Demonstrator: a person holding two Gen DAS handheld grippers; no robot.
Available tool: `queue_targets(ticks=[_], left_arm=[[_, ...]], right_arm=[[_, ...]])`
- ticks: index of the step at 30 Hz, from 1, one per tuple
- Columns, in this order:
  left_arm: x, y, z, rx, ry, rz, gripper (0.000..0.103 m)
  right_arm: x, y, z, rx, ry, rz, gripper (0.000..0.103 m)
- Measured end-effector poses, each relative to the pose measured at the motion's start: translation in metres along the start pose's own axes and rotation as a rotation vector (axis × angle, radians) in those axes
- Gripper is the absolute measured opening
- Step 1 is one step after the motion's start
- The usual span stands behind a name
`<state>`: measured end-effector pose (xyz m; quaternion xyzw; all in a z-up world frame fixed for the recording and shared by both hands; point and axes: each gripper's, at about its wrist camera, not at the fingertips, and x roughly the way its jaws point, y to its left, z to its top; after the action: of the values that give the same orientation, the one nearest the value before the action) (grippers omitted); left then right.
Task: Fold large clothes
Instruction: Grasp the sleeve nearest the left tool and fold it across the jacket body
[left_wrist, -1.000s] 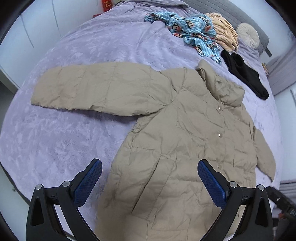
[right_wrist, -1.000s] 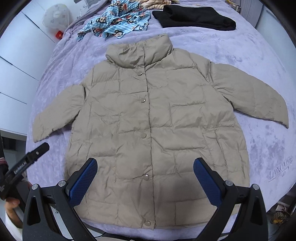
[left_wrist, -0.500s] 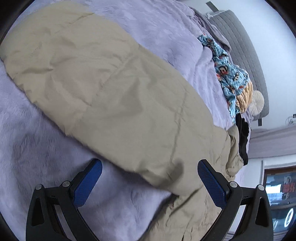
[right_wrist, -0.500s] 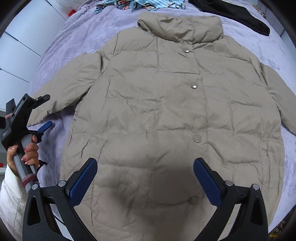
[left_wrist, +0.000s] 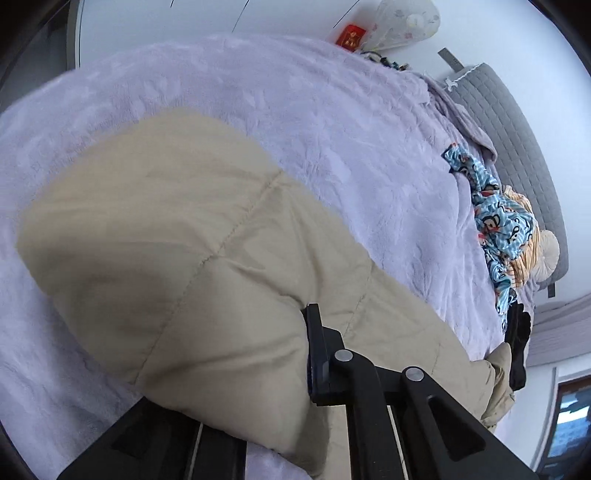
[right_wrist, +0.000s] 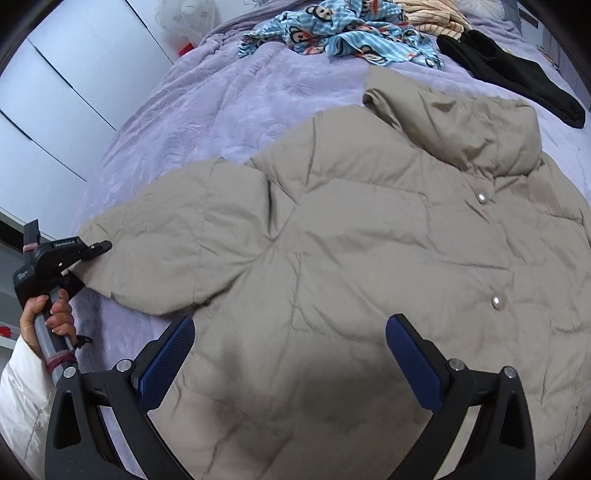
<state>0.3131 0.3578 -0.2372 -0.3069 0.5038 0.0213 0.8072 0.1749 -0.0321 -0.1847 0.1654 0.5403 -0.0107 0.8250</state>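
A beige puffer jacket (right_wrist: 369, 240) lies front up, snapped closed, on the lilac bedspread (right_wrist: 221, 110). In the right wrist view my left gripper (right_wrist: 96, 248) is shut on the cuff end of the outstretched sleeve (right_wrist: 166, 251). In the left wrist view that sleeve (left_wrist: 184, 240) bulges over the jaws, so only one black finger (left_wrist: 317, 354) shows. My right gripper (right_wrist: 290, 363) hangs just above the jacket's body near the armpit. Its jaws are closing but still wide, the blue pads (right_wrist: 166, 362) clear of the fabric below them.
A blue monkey-print garment (right_wrist: 343, 33), a striped cloth (right_wrist: 436, 18) and a black garment (right_wrist: 517, 81) lie near the head of the bed. A grey headboard (left_wrist: 517, 140) is beyond. White wardrobe doors (right_wrist: 55, 110) stand to the left. A hand (right_wrist: 48, 310) in a white sleeve holds the left gripper.
The left gripper dropped to the sleeve cuff and shut on it. The right gripper came lower and closer over the jacket, toward the sleeve side, and its jaws narrowed slightly.
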Motion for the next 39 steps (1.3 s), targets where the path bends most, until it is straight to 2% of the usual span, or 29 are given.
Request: queue_targets(ticks=[1,2,3,6,9,14,18,21,25,27,31,33,35,37,39], left_arm=[[-0.011,-0.009,0.001,0.048,-0.034,0.012,0.011],[-0.022,-0.020,0.000,0.097,-0.063,0.023,0.011],[-0.031,-0.027,0.000,0.131,-0.083,0.027,0.011],[-0.067,-0.058,-0.006,0.249,-0.150,0.005,0.011],[-0.096,-0.091,-0.011,0.354,-0.187,-0.078,0.011],[-0.123,-0.152,-0.038,0.499,-0.174,-0.211,0.011],[-0.134,-0.205,-0.072,0.557,-0.106,-0.345,0.011],[-0.133,-0.254,-0.107,0.655,-0.087,-0.366,0.011],[-0.108,-0.321,-0.173,0.801,0.002,-0.386,0.011],[-0.083,-0.346,-0.215,0.877,0.048,-0.366,0.011],[-0.008,-0.367,-0.298,0.988,0.185,-0.218,0.011],[0.021,-0.365,-0.331,1.060,0.213,-0.147,0.011],[0.038,-0.361,-0.356,1.137,0.205,-0.075,0.011],[0.045,-0.357,-0.367,1.170,0.186,-0.053,0.023],[0.041,-0.355,-0.370,1.174,0.203,-0.087,0.094]], right_arm=[[0.006,0.004,0.006,0.014,0.002,0.029,0.058],[0.013,0.008,0.010,0.030,0.020,0.066,0.020],[0.023,0.012,0.015,0.052,0.041,0.113,0.011],[0.049,0.026,0.019,0.068,0.062,0.205,0.009],[0.086,0.033,0.015,0.124,0.148,0.274,0.009],[0.112,0.027,0.012,0.185,0.215,0.307,0.008],[0.091,0.017,0.016,0.157,0.237,0.371,0.009],[0.053,-0.016,0.015,0.168,0.189,0.339,0.009],[-0.006,-0.083,0.010,0.192,0.094,0.163,0.009],[-0.030,-0.116,0.008,0.209,0.064,0.063,0.009],[-0.058,-0.168,-0.011,0.219,0.032,-0.098,0.010],[-0.058,-0.185,-0.019,0.236,0.046,-0.132,0.010],[-0.051,-0.205,-0.027,0.272,0.073,-0.122,0.010],[-0.041,-0.222,-0.032,0.300,0.091,-0.096,0.010],[-0.038,-0.228,-0.027,0.304,0.092,-0.079,0.010]])
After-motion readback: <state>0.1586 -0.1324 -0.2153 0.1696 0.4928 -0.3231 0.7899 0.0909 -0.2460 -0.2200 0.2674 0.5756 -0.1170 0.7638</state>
